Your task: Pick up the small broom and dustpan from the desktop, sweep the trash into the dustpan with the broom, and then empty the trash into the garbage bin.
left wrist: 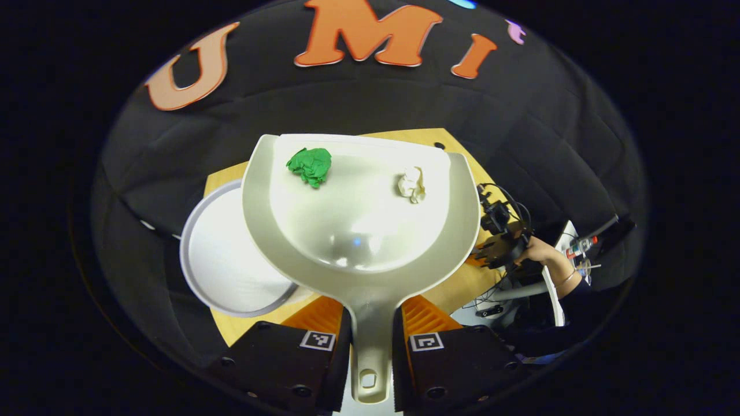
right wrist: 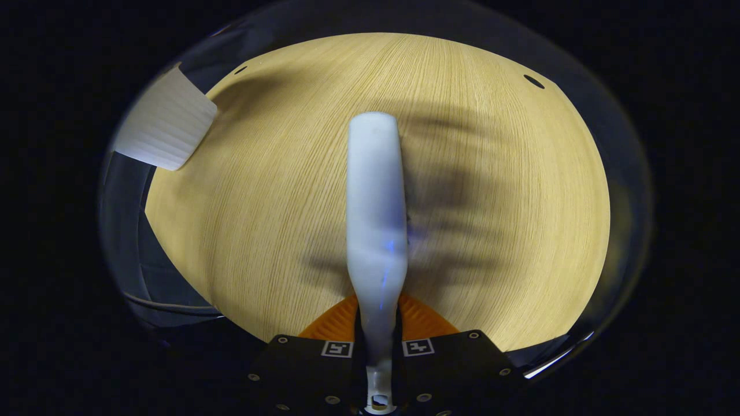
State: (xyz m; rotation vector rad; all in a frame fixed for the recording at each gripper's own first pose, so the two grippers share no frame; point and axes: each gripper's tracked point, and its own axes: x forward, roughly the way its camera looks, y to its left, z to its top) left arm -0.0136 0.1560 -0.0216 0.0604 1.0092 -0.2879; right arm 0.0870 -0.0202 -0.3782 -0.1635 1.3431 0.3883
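Observation:
In the left gripper view my left gripper [left wrist: 371, 323] is shut on the handle of the pale dustpan [left wrist: 358, 231], held up above the table. A green crumpled paper ball [left wrist: 311, 166] and a white crumpled paper ball [left wrist: 411, 185] lie in the pan near its front lip. The white garbage bin [left wrist: 225, 260] stands below and to the left, partly under the pan. In the right gripper view my right gripper [right wrist: 378, 326] is shut on the white broom [right wrist: 374, 214], which points forward over the wooden table [right wrist: 491, 173]. Farther off, the right gripper [left wrist: 500, 245] appears with the hand holding it.
The garbage bin's ribbed white side [right wrist: 165, 124] stands at the table's far left corner in the right gripper view. Black cloth wall surrounds the table. A person's hand and sleeve [left wrist: 555, 266] are at the right, with small items and cables beside them.

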